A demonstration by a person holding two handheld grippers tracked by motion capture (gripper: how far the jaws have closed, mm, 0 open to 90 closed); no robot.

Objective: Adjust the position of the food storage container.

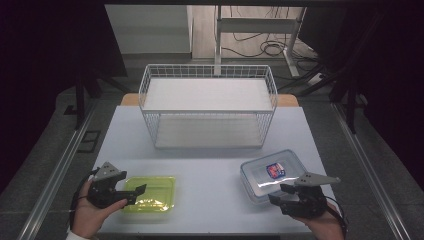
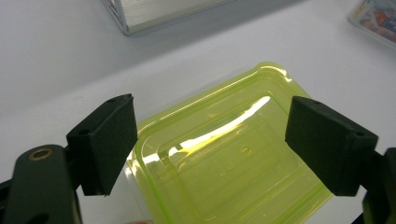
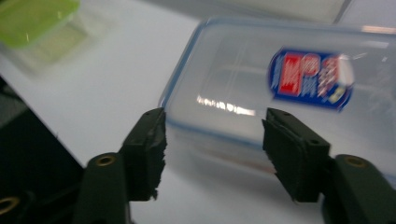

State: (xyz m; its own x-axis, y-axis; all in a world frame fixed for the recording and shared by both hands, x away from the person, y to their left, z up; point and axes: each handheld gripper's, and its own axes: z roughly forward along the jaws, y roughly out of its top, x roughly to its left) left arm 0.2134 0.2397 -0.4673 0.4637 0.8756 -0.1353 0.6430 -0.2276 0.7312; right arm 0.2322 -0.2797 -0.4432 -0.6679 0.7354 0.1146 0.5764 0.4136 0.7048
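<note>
Left gripper jaws apart at green container; right gripper jaws apart before clear lidded box, lower right. Risk: pads slipping off slick rims.

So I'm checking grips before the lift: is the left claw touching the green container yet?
Apart. In the left gripper view the left claw stands open, both pads clear of the green container rim, with gaps showing.

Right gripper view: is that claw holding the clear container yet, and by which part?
No. The right claw is open at the near edge of the clear blue-rimmed container, its pads not yet pressing on it.
</note>
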